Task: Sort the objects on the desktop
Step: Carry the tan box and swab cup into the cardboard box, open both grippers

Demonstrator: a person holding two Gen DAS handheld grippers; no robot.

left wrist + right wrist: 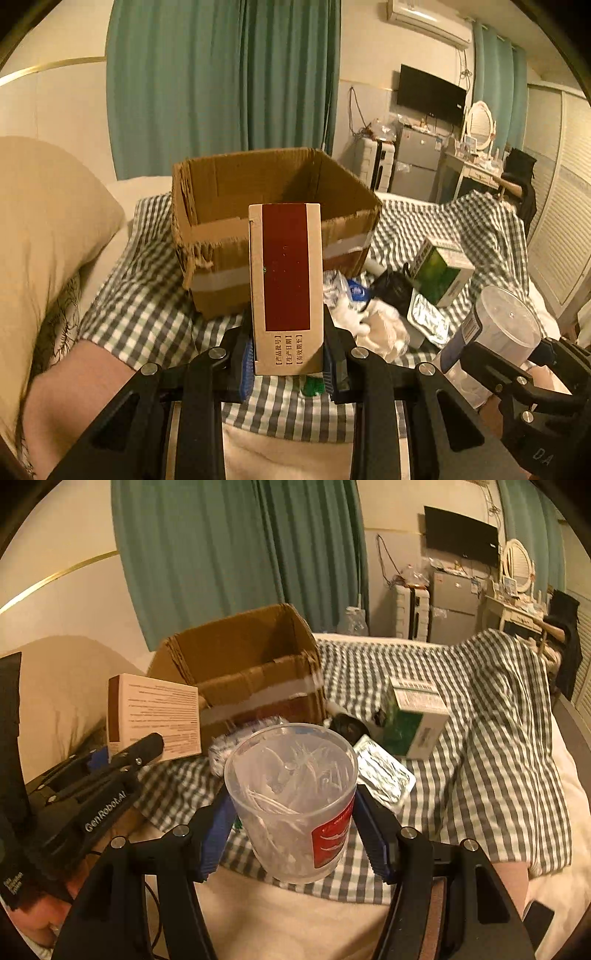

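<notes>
My left gripper is shut on a tall cream carton with a dark red panel, held upright in front of the open cardboard box. The same carton shows at the left of the right wrist view, beside the cardboard box. My right gripper is shut on a clear plastic jar of cotton swabs with a red label, lifted above the checked cloth. In the left wrist view that jar appears at the lower right.
On the checked cloth lie a green and white carton, a foil blister pack, a black bag and white crumpled items. A beige pillow is at the left. Green curtains hang behind.
</notes>
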